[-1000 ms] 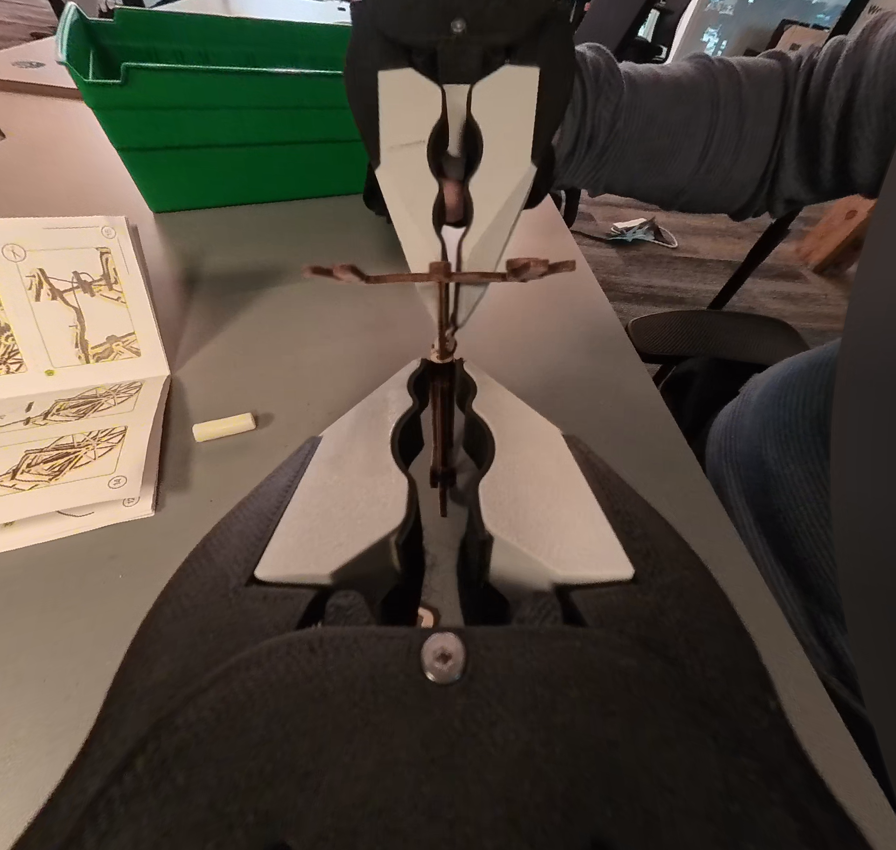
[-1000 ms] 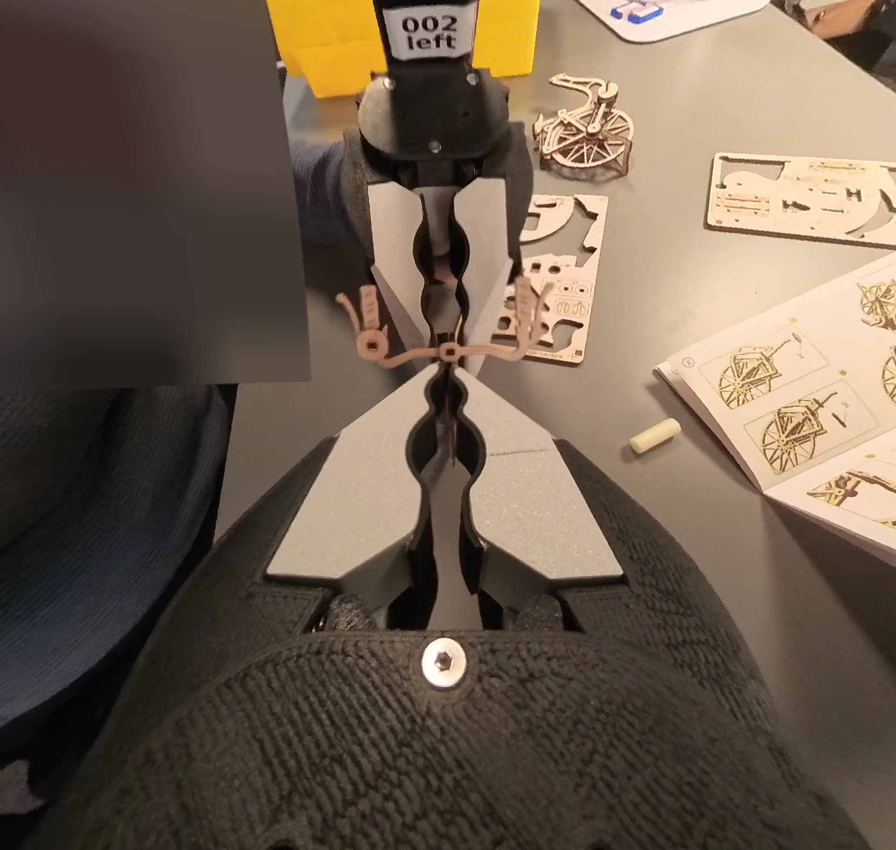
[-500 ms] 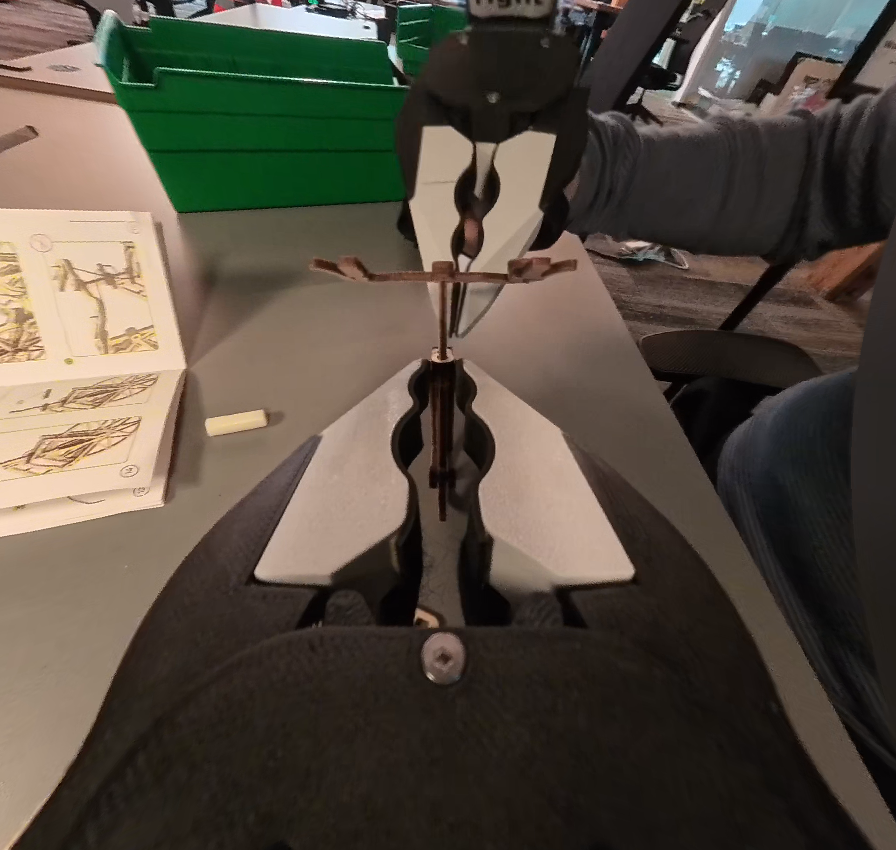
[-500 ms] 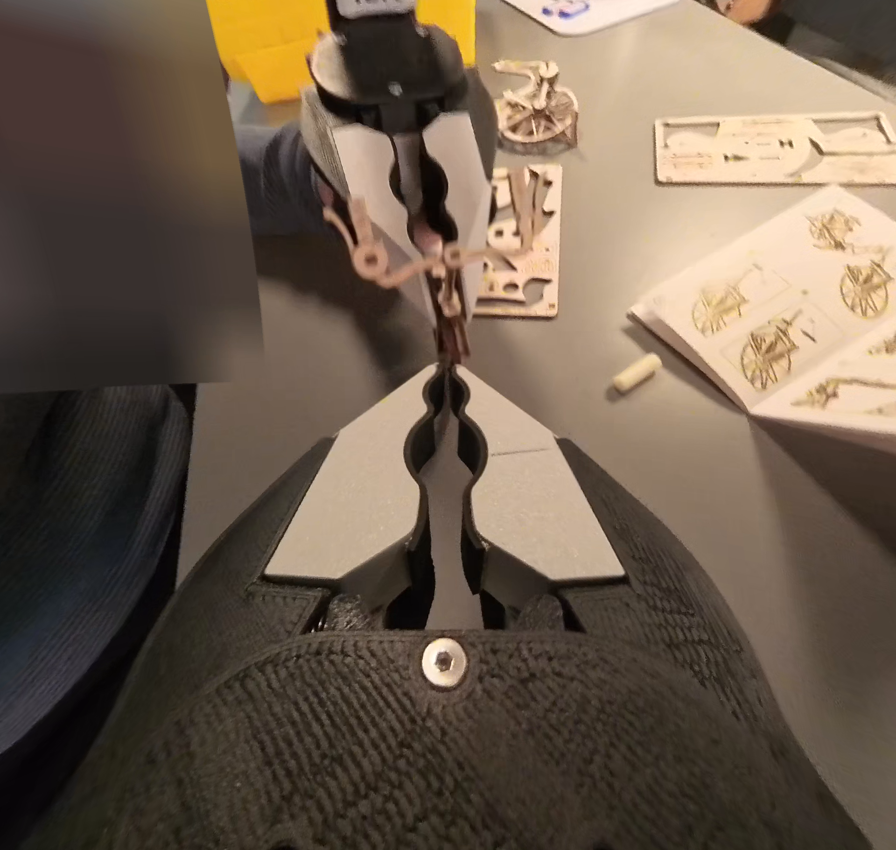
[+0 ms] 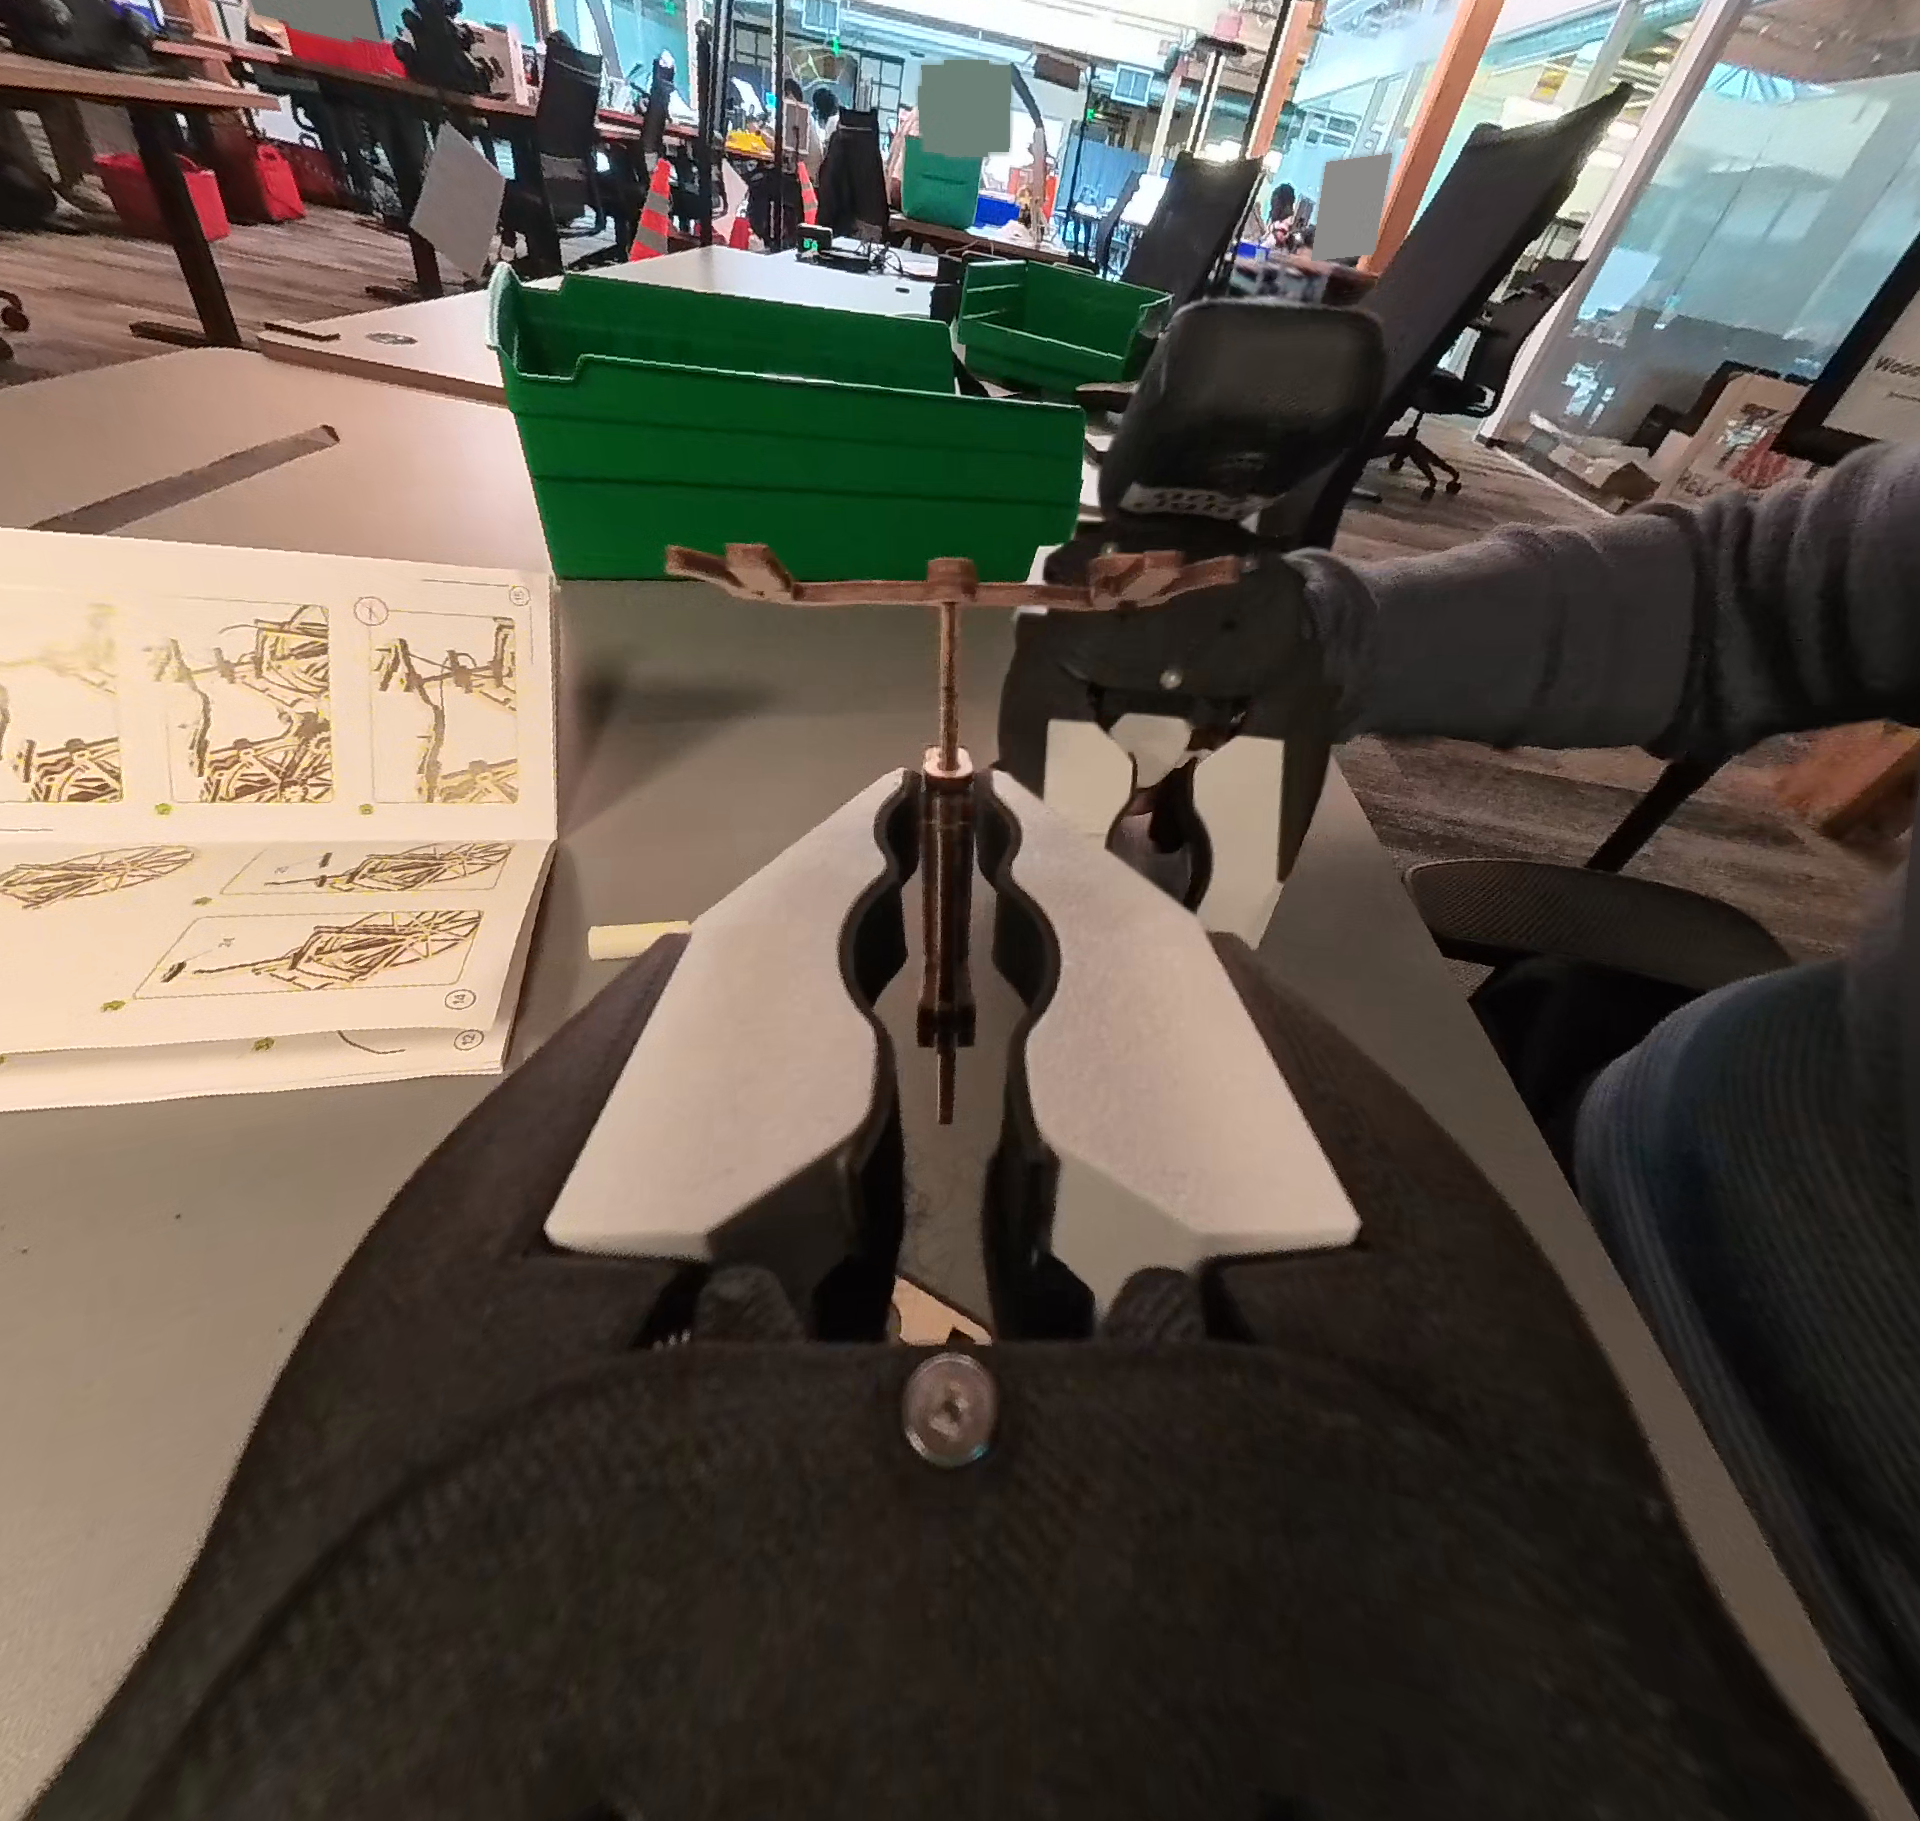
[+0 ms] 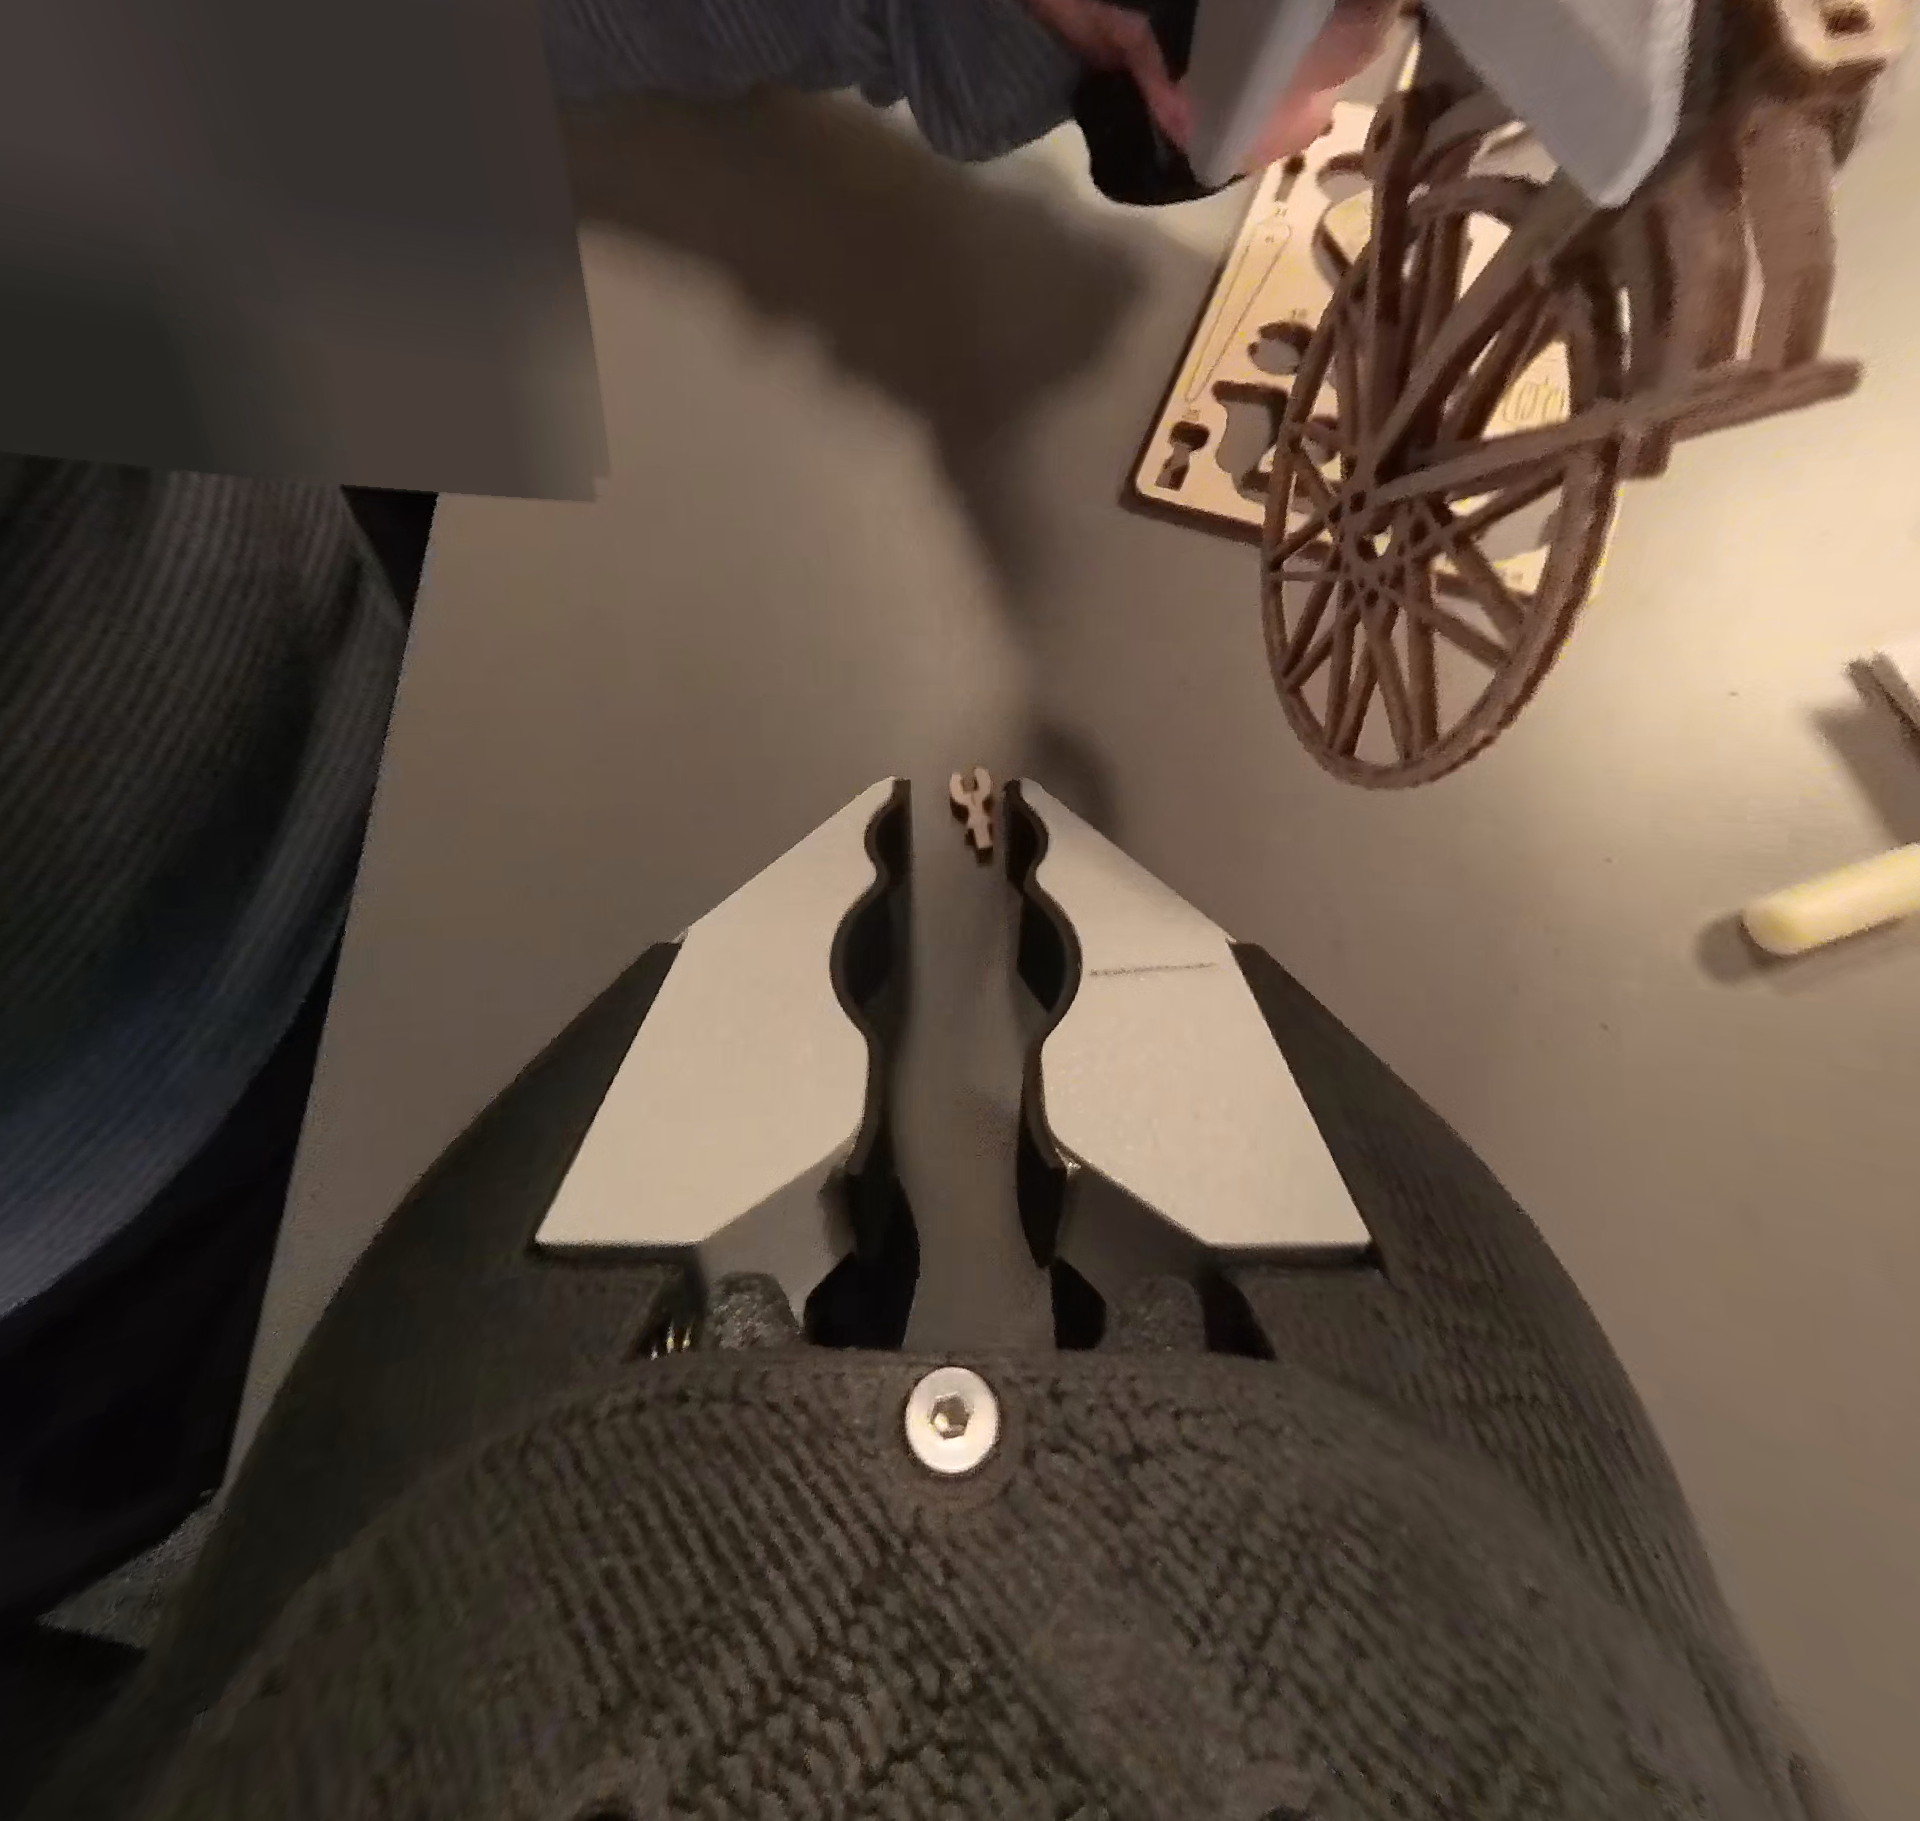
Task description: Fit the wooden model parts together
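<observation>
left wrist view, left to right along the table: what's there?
instruction booklet → cream peg → left gripper shut on handlebar assembly → right gripper, pointing down → grey sleeve

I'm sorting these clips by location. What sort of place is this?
Probably an open-plan office or lab workspace: rows of desks and office chairs, glass-walled rooms, and green storage bins on the grey table.
</observation>
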`<state>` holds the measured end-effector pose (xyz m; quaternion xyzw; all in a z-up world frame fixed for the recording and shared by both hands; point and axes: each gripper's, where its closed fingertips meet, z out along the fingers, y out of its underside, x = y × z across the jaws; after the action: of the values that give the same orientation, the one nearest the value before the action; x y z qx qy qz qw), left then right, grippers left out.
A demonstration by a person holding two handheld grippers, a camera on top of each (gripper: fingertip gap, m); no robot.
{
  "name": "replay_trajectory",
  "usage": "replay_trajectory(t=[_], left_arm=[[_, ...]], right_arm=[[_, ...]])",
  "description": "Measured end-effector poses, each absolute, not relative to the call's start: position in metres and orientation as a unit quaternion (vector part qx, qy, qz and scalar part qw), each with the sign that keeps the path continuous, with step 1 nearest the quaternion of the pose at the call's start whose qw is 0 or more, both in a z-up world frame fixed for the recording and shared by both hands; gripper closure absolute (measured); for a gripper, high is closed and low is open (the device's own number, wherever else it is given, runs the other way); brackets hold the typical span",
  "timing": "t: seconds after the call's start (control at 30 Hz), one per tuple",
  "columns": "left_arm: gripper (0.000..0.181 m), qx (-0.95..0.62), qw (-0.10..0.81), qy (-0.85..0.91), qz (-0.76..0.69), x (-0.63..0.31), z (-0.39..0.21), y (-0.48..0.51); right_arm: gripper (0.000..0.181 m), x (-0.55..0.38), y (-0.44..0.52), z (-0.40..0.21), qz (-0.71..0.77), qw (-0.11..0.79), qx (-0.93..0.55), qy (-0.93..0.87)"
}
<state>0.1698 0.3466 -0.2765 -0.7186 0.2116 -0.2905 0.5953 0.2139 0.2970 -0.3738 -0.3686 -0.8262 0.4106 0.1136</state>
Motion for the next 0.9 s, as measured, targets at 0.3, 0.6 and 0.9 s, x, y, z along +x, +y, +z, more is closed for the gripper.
replay_trajectory(t=[0.3,0.6,0.9], left_arm=[[0.172,-0.719,0.591,0.215,-0.297,0.172,-0.278,0.346],[0.172,-0.724,0.580,0.221,-0.301,0.175,-0.284,0.346],[0.172,-0.732,0.573,0.236,-0.284,0.177,-0.293,0.347]], right_arm=[[0.174,0.214,0.298,-0.376,0.405,0.128,-0.340,-0.839],[0.177,0.213,0.297,-0.376,0.397,0.148,-0.345,-0.838],[0.181,0.195,0.330,-0.325,0.495,0.220,-0.434,-0.720]])
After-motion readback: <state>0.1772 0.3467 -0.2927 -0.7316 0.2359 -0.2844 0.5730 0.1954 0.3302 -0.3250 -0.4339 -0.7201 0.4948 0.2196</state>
